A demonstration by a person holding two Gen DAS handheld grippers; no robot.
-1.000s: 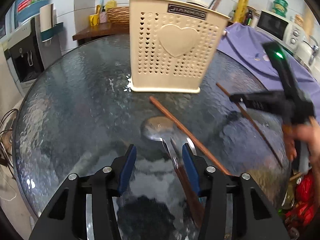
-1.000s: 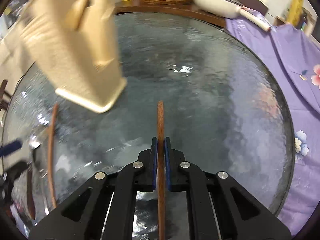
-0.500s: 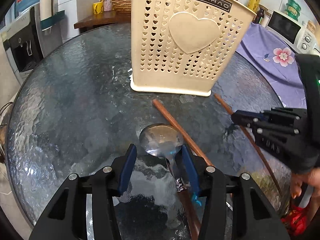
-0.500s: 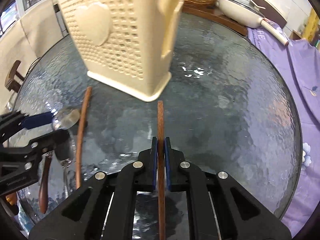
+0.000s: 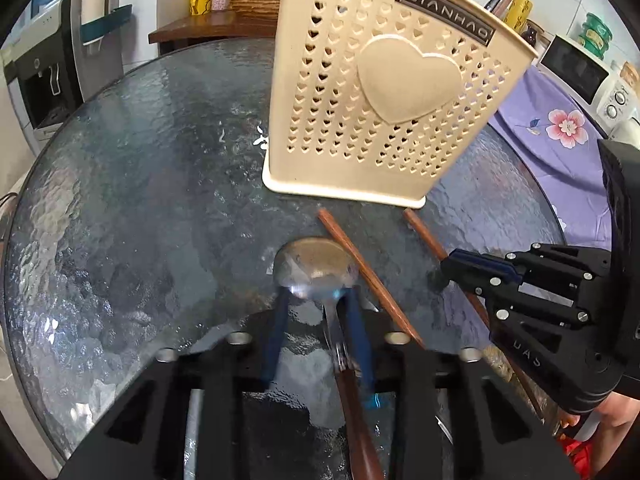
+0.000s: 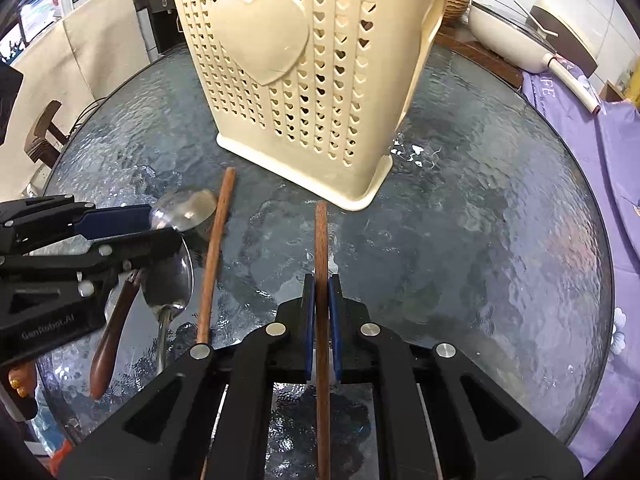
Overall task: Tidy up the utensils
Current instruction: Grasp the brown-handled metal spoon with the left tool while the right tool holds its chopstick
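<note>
Utensils lie on the round glass table (image 5: 120,208), in front of the cream holder (image 5: 384,92) with heart-shaped holes, which stands upright near the table's middle. One wooden chopstick (image 6: 322,280) is clamped between my right tongs (image 6: 321,308), its tip near the holder's corner. A second chopstick (image 6: 214,252) lies loose on the glass between both tongs. My left tongs (image 5: 316,320) are closing around the neck of the wooden-handled spoon (image 5: 316,268); motion blur hides whether the pads touch it. Another spoon (image 6: 170,280) lies beside it.
</note>
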